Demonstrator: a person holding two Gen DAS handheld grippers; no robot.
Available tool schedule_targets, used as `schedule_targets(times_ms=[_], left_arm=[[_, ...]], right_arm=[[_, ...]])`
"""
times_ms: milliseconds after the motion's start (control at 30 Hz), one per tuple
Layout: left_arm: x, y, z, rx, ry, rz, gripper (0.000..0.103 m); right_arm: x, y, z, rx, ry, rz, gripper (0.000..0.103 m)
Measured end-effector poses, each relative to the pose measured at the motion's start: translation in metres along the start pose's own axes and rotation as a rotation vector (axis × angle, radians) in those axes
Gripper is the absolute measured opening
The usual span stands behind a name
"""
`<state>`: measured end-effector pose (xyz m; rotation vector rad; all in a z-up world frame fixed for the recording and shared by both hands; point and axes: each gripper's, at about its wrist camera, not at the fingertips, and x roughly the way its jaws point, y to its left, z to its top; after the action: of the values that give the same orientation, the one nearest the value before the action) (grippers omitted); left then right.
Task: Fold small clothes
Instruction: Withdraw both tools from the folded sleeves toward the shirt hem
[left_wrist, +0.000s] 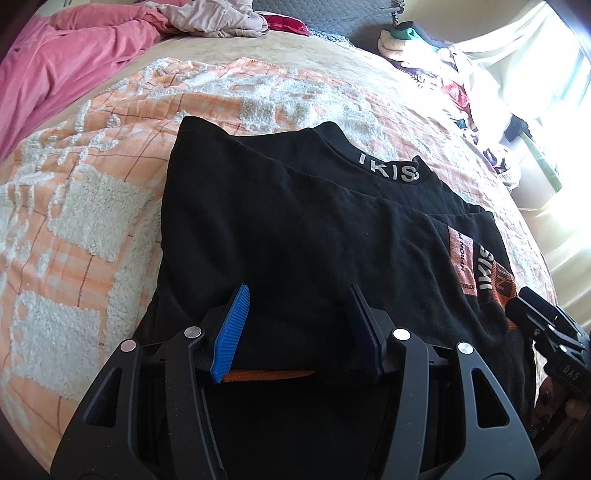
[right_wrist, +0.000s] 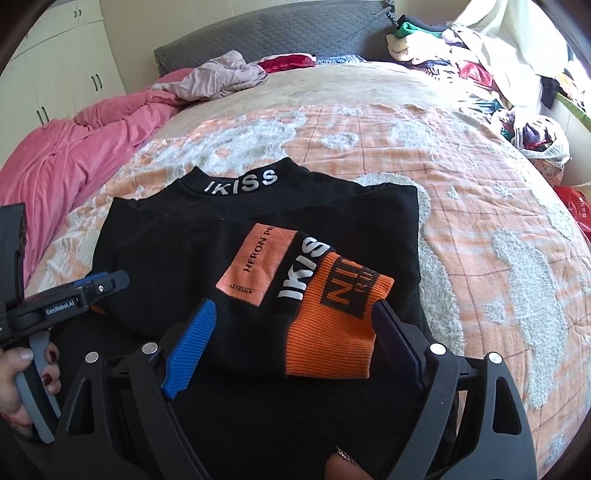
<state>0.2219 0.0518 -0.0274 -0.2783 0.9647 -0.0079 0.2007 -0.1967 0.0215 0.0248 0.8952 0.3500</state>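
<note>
A black top (left_wrist: 280, 206) lettered "IKISS" on its collar lies folded on the bed, its sleeve with an orange cuff (right_wrist: 332, 332) laid across the front. My left gripper (left_wrist: 298, 288) is at the near left edge, and the thick black fold fills the space between its blue pads (left_wrist: 231, 332), with an orange hem (left_wrist: 266, 374) showing below. From the right wrist view the left gripper (right_wrist: 110, 282) sits at the top's left edge, held by a hand (right_wrist: 22, 384). My right gripper (right_wrist: 293, 304) stands open around the orange cuff, its left pad clear of the cloth.
The bed carries an orange and white fleece blanket (right_wrist: 461, 229). A pink duvet (right_wrist: 74, 155) is bunched at the far left, loose clothes (right_wrist: 221, 77) lie by the grey headboard (right_wrist: 280, 33), and a clothes pile (right_wrist: 480, 74) sits at the far right.
</note>
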Motion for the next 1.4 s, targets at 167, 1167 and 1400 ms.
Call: schedule_targets(times_ms=[167,1167,1400], left_arm=[[-0.003,0.001,-0.001,-0.007,0.0,0.005,0.047],[-0.097,0.004,-0.011,-0.078,-0.17,-0.026,0.093],[-0.128,0.007,-0.023,-0.045,-0.211,-0.001,0.093]], right_arm=[[-0.007,0.0,0.003,0.0,-0.015,0.017,0.085],[-0.07,0.01,0.011,0.01,-0.178,0.103,0.098],[-0.094,0.025,0.01,-0.025,-0.223,0.106,0.098]])
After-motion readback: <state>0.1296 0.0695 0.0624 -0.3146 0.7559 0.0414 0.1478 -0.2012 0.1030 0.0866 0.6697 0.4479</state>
